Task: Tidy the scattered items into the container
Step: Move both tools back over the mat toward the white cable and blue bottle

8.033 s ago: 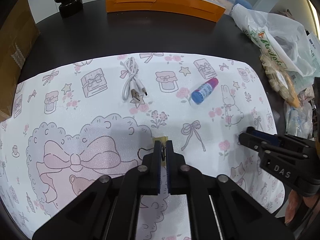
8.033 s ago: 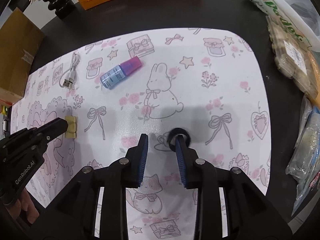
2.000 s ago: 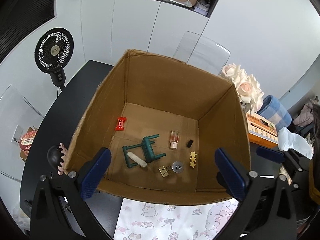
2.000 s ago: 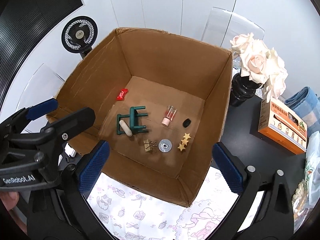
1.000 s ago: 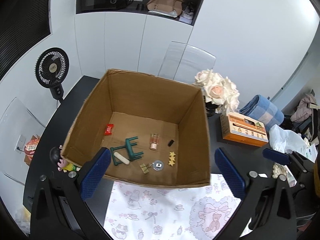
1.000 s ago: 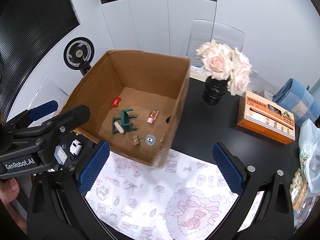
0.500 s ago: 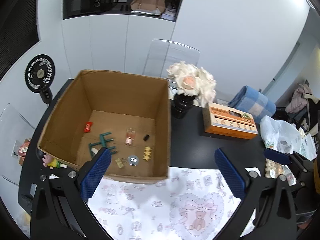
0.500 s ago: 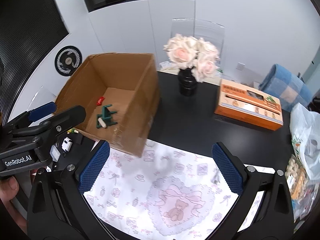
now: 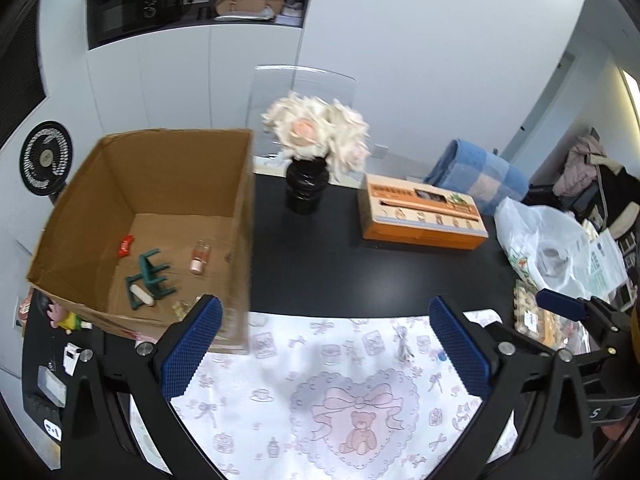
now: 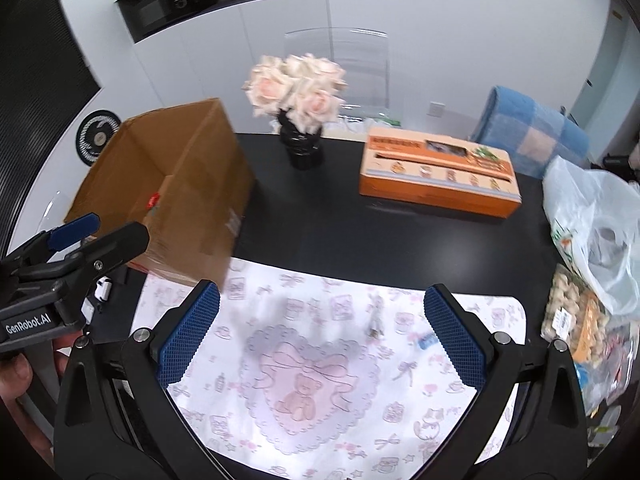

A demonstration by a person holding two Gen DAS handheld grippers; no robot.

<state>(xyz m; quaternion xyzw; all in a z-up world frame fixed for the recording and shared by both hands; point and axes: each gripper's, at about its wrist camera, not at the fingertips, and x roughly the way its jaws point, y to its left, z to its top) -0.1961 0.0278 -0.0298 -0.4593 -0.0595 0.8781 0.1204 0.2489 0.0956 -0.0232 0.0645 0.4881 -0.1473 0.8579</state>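
Observation:
The open cardboard box (image 9: 240,216) stands at the left on the black table; inside lie a green toy stool (image 9: 150,276), a red wrapper (image 9: 127,245), a pink bottle (image 9: 199,260) and other small items. On the pink-printed mat (image 9: 340,400) lie a white cable (image 10: 375,320) and a blue bottle (image 10: 426,340), the bottle half hidden by a finger. My left gripper (image 9: 326,346) is open and empty above the mat's far edge. My right gripper (image 10: 322,336) is open and empty too, raised above the mat and short of the cable.
A black vase of pale roses (image 9: 316,140), an orange carton (image 9: 420,212) and a rolled blue blanket (image 9: 476,176) stand at the back. A plastic bag (image 10: 592,216) and snack packs (image 10: 576,312) crowd the right edge. A fan (image 9: 46,158) stands behind the box.
Both grippers have drawn back from above the box and swung right over the mat. Eight seconds ago they were closing on small items on the mat; both stand wide open now.

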